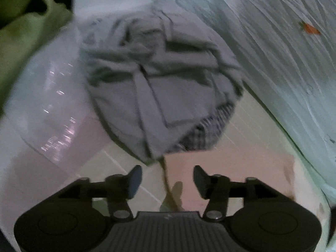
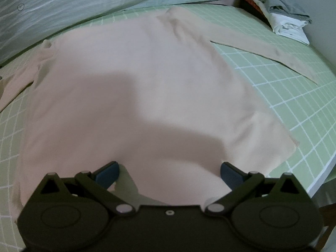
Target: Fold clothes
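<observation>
Pink shirt [image 2: 134, 96] spread flat on the green grid mat [image 2: 283, 96], sleeves out, ready for folding; right gripper [image 2: 169, 173] spread wide over its hem, left gripper [image 1: 167, 180] spread, holding nothing, facing a crumpled grey garment [image 1: 159, 84]

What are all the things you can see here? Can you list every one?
shirt: one, pale pink, spread flat on the mat, sleeves out to both sides
mat: one, light green with white grid lines, under the shirt
blanket: one, pale mint green, bunched along the far side of the mat
grey clothes: one crumpled heap, grey with a striped bit, in the left wrist view
green cloth: one, green, top left in the left wrist view
clothes pile: one, grey on white, past the mat's far right corner
left gripper: one, black, open, empty
right gripper: one, black with blue pads, open above the shirt's near edge
</observation>
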### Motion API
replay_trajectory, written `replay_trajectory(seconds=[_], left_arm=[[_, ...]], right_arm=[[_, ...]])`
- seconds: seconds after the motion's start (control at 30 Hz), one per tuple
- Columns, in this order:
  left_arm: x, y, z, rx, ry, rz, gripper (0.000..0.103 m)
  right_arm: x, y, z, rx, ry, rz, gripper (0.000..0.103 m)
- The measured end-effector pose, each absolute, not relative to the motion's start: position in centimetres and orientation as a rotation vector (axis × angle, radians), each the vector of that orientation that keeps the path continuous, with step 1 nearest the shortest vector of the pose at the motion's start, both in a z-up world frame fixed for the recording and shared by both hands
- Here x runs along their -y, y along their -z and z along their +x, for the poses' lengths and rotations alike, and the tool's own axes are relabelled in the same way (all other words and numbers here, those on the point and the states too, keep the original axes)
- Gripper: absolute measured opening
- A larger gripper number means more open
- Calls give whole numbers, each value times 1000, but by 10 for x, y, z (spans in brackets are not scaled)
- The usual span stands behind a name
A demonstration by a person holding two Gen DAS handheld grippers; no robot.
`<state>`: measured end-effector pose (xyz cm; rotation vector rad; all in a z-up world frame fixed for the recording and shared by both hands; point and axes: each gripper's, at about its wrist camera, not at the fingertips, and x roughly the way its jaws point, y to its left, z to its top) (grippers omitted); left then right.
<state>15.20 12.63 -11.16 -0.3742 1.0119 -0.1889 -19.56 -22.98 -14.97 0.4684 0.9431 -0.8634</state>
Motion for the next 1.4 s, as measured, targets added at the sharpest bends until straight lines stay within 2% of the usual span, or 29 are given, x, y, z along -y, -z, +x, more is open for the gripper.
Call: replay_trajectory(seconds=[0.07, 0.1, 0.2, 0.27, 0.3, 0.33, 0.37, 0.5, 0.7, 0.83, 0.87, 0.9, 0.93, 1.0, 1.1, 1.33, 1.37, 1.4], left_arm=[[-116, 116, 152, -1029, 237, -375, 73], [-110, 119, 151, -1038, 260, -372, 73], [-92, 129, 150, -1058, 282, -326, 73], [-84, 133, 150, -1056, 303, -320, 68], [-81, 135, 150, -1059, 333, -324, 45], [-79, 137, 151, -1065, 354, -324, 29], [-76, 138, 152, -1072, 368, -318, 0], [-78, 128, 144, -1019, 388, -313, 0], [-116, 81, 123, -876, 348, -348, 0], [-122, 86, 129, -895, 331, -311, 1], [-120, 91, 131, -910, 328, -294, 9], [-116, 96, 132, -925, 326, -274, 24], [-111, 101, 133, -940, 324, -254, 32], [-103, 111, 135, -970, 319, -215, 57], [-94, 125, 138, -999, 313, -156, 73], [-76, 145, 154, -1018, 347, -125, 73], [-74, 145, 155, -1019, 352, -128, 69], [-72, 145, 155, -1017, 353, -126, 52]], right_arm=[[230, 150, -196, -946, 862, 470, 103], [230, 150, -196, -949, 861, 470, 103], [228, 150, -194, -954, 863, 472, 103], [228, 150, -192, -959, 865, 473, 103], [228, 149, -192, -960, 864, 474, 103], [228, 150, -191, -960, 866, 477, 103], [228, 150, -191, -960, 869, 479, 103], [227, 150, -188, -962, 878, 483, 103], [224, 149, -184, -968, 876, 485, 103], [225, 149, -182, -966, 871, 484, 103], [225, 149, -182, -965, 870, 483, 103], [225, 149, -182, -965, 869, 483, 103], [225, 150, -182, -965, 866, 481, 103], [225, 150, -181, -970, 862, 475, 103], [226, 150, -185, -973, 846, 467, 103], [228, 149, -185, -986, 828, 464, 103], [227, 149, -185, -985, 828, 464, 103], [227, 149, -185, -984, 829, 464, 103]])
